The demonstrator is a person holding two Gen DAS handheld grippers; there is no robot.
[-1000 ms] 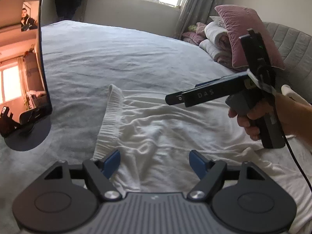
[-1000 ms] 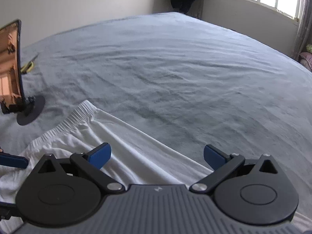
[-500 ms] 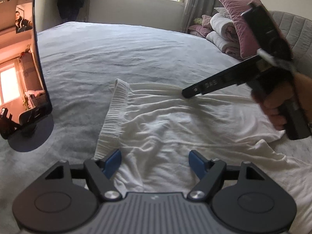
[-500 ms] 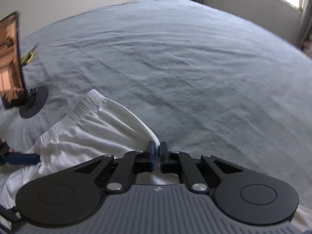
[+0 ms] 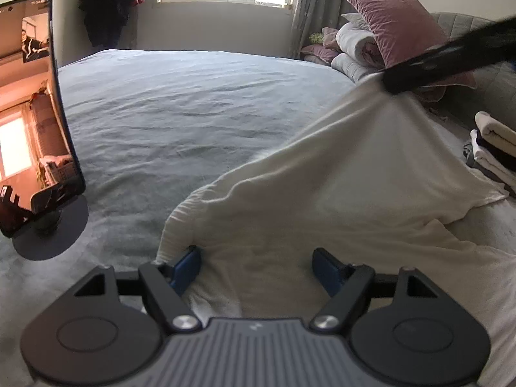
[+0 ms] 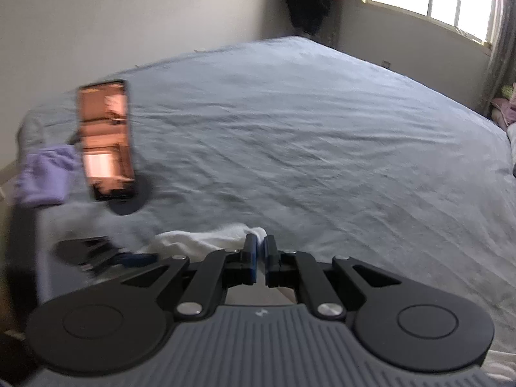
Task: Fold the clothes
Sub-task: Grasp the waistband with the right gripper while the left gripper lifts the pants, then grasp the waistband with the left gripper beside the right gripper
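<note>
A white garment lies on the grey bed, its far edge lifted into a tent. My right gripper reaches in from the upper right of the left wrist view and is shut on that raised edge. In its own view the right gripper pinches a bunch of the white garment between blue pads. My left gripper stands open low over the near part of the cloth, its left pad at the ribbed hem.
A phone on a round stand stands upright at the left on the bed. Pink and white pillows pile at the headboard. Folded clothes are stacked at the right. A purple cloth lies beyond the phone.
My right gripper shut on the garment's far edge and lifted it up and toward the right, folding the cloth over itself. The left gripper stayed open in place.
</note>
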